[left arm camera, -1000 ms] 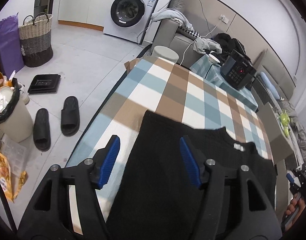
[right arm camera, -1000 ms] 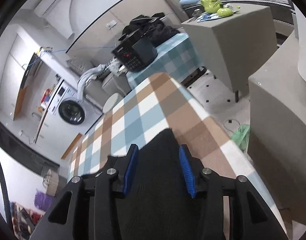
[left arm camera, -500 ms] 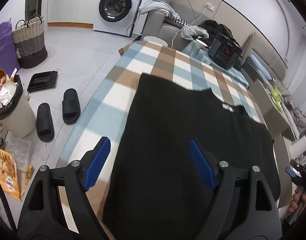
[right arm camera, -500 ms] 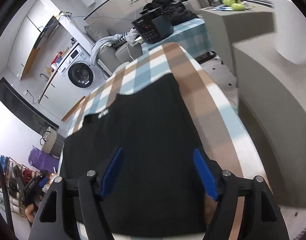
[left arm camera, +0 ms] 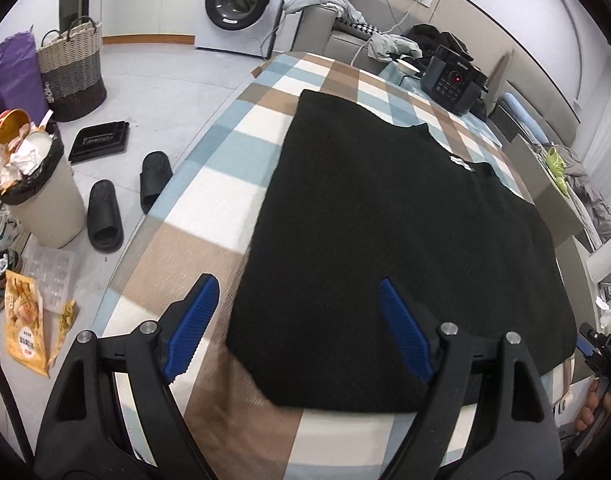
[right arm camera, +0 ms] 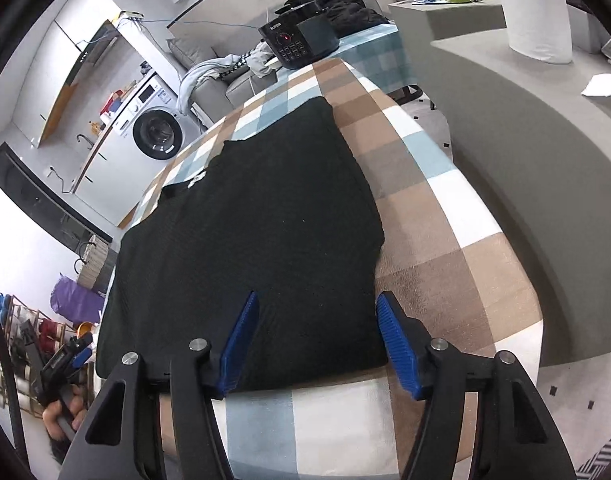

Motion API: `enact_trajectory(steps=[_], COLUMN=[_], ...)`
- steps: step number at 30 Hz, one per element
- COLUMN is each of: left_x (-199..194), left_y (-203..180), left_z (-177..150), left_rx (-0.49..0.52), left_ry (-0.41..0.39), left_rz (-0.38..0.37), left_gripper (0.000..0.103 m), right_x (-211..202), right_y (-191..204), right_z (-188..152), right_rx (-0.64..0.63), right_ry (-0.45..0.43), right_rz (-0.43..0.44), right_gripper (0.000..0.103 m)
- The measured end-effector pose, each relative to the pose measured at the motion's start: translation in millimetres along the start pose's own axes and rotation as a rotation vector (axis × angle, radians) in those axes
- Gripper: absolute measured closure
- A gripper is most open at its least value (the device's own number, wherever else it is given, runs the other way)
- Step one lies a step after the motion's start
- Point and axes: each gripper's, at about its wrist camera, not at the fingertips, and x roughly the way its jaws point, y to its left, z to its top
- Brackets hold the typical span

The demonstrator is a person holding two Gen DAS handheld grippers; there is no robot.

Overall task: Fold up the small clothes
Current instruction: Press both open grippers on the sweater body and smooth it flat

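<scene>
Garment: black knit top point(left arm camera: 385, 216) spread flat on the checked desk point(left arm camera: 233, 152), collar and label toward the far end, hem at the near edge.
Left tool point(left arm camera: 295, 328): wide, jaws having just been opening; nothing pinched, near left hem corner lying below and between the blue pads point(left arm camera: 191, 322).
Right tool point(right arm camera: 319, 346): moderately wide, jaws having just been narrowing a little; near right hem corner between the blue pads point(right arm camera: 239, 346), cloth not visibly squeezed.
Step judged: both tools lined up at the near hem corners, probably for a lift and fold toward the collar.
Risk, thin pinch: only the top layer caught if the pads close too shallow, so the fold comes apart on lifting.
Risk, tablecloth: checked cover pinched along with the knit if the pads dig too low, dragging the whole surface.
Risk, uneven corners: left tool straddling the side edge, right tool further in over the cloth; skewed fold line likely if both close as placed.
Risk, near edge: hem close to the desk's front edge; a backward tug could pull the top off.
Risk, stretch: loose knit likely to sag and wrinkle between two lifted corners.
</scene>
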Motion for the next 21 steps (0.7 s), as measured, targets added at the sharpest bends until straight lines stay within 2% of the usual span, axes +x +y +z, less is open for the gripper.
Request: enact_trajectory(steps=[4, 10, 14, 19, 21], left_x=[-5, 0, 5, 12, 14], left_y=[10, 11, 7, 1, -1], left_z=[-7, -19, -20, -16, -13], left_rx=[-0.019, -0.002, -0.003, 0.003, 0.005], left_ry=[0.012, 0.053, 0.053, 0.057, 0.059], left_rz=[0.007, 0.015, 0.005, -0.006, -0.006], left_gripper=[0.022, 0.023, 0.023, 0.023, 0.023], right_x=[0, 3, 9, 14, 14], right_y=[-1, -2, 1, 2, 0], right_z=[1, 1, 1, 3, 4], right_rx=[0.029, 0.041, 0.035, 0.008, 0.015], right_ry=[-0.002, 0.004, 0.008, -0.016, -0.033], right_rz=[0.035, 0.028, 0.023, 0.001, 0.001], right_gripper=[0.04, 0.04, 0.04, 0.064, 0.086])
